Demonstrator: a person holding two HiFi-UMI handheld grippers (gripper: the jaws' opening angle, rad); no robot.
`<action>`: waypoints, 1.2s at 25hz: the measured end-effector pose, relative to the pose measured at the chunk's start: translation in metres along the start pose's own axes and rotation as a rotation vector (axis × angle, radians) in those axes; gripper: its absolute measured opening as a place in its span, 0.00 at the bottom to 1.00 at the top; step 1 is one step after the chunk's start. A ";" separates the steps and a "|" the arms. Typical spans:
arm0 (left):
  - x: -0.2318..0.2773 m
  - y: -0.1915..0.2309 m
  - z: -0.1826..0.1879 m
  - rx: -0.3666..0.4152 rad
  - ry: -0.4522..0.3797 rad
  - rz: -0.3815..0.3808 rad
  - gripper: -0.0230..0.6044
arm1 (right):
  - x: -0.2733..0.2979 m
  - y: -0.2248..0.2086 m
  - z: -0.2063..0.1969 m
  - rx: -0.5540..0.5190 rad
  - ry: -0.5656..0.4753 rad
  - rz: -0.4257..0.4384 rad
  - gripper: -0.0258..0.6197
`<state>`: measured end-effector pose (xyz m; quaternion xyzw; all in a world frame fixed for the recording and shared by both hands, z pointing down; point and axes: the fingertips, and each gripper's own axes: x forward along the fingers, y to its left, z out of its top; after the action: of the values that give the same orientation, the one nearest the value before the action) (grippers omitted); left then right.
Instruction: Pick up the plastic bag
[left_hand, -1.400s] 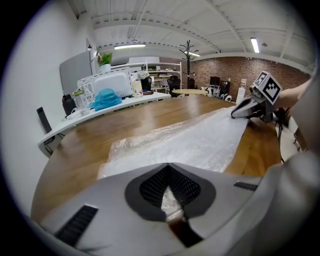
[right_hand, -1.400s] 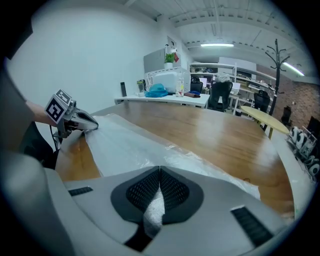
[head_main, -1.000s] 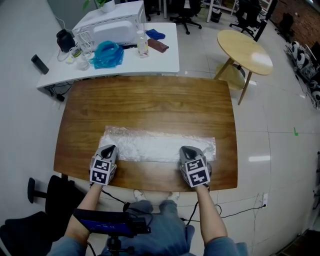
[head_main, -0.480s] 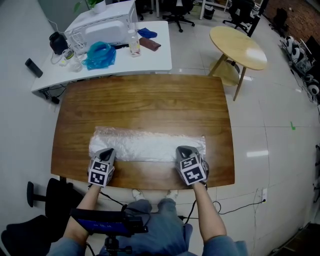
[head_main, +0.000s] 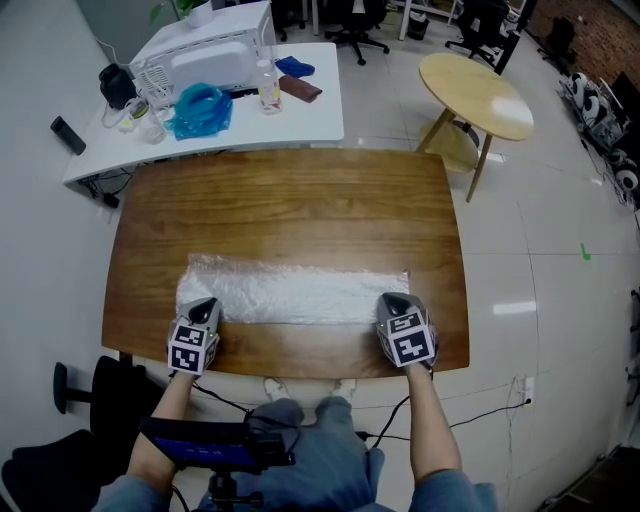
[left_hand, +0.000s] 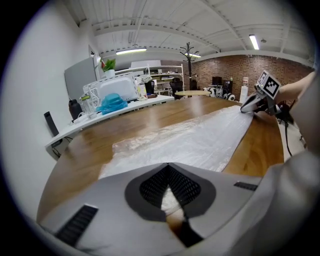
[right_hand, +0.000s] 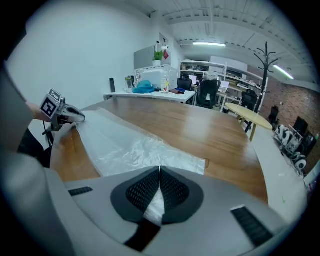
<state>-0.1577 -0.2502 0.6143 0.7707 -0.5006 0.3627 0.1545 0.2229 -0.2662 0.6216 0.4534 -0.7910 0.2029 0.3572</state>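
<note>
The fingers (left_hand: 152, 186) of the left gripper (head_main: 204, 306) are shut tight on the near left corner of the plastic bag (head_main: 295, 293); the right gripper (head_main: 392, 302) has its fingers clamped on the near right corner; the bag lies spread flat between them along the near part of the wooden desk (head_main: 290, 210); beyond stand a cluttered white desk (head_main: 312, 118) and a round table (head_main: 480, 95).

Crinkled translucent plastic bag (head_main: 292, 295) on glossy wooden table (head_main: 290, 215)
</note>
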 end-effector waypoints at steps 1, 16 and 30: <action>-0.002 0.007 -0.004 -0.004 -0.003 0.016 0.07 | 0.000 -0.001 -0.001 0.002 0.000 -0.002 0.04; -0.015 0.053 -0.044 -0.073 0.028 0.100 0.07 | -0.007 -0.015 -0.009 0.055 -0.019 -0.022 0.04; -0.062 0.047 0.007 -0.133 -0.191 0.147 0.07 | -0.054 -0.015 0.033 0.095 -0.209 -0.052 0.04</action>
<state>-0.2111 -0.2352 0.5593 0.7509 -0.5912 0.2641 0.1299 0.2419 -0.2641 0.5589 0.5089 -0.8013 0.1823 0.2563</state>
